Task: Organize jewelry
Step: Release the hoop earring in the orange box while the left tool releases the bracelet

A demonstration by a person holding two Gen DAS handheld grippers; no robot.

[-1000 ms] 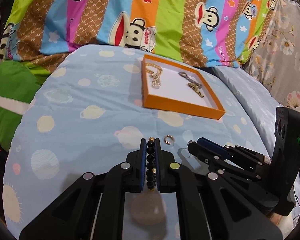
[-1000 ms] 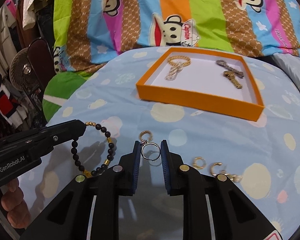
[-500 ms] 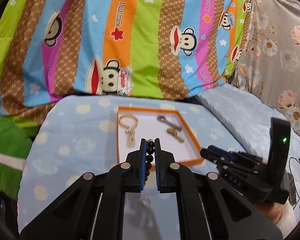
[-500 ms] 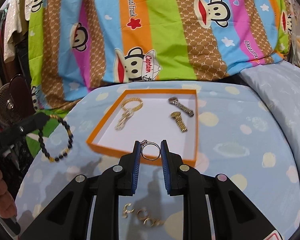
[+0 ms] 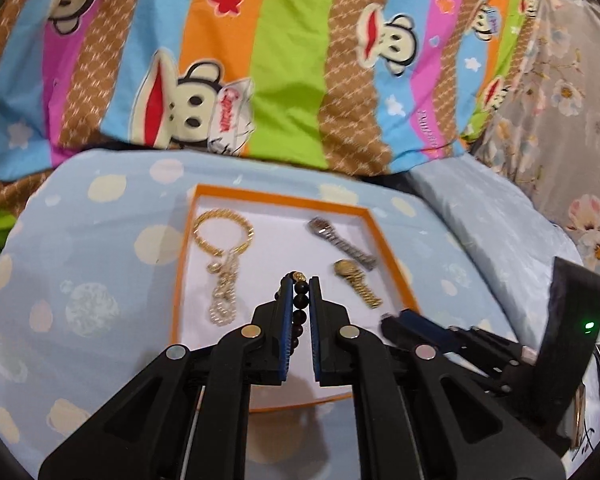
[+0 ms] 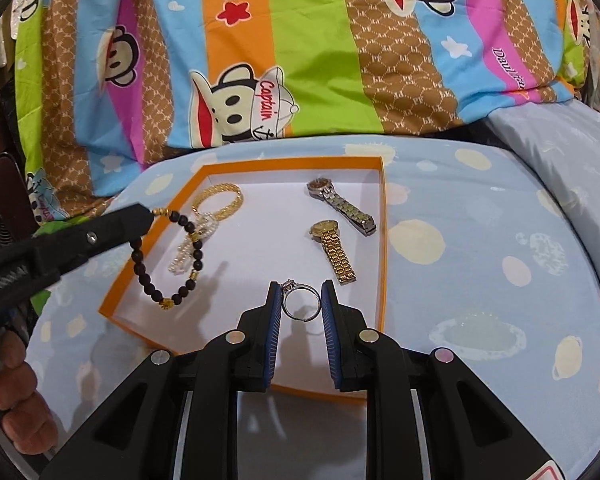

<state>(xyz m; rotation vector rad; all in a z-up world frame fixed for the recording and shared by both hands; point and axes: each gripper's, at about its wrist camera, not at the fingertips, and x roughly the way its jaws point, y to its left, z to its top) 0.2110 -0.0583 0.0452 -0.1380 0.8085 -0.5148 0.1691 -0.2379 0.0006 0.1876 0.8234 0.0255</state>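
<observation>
Left tool point(image 5: 300, 284) clamps bead bracelet point(image 6: 168, 256), loop seen only right view; right tool point(image 6: 302, 294) grips ring point(image 6: 300, 300), seemingly above tray point(image 6: 384, 240).

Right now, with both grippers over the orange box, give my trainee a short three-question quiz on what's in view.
1. True or false: the right hand-held gripper holds a silver ring.
2. What does the left hand-held gripper hold? A) gold watch B) bead bracelet C) pearl strand
3. How many watches lie in the box?

Key
1. True.
2. B: the bead bracelet hangs from it above the box.
3. Two: a silver watch and a gold watch.
</observation>
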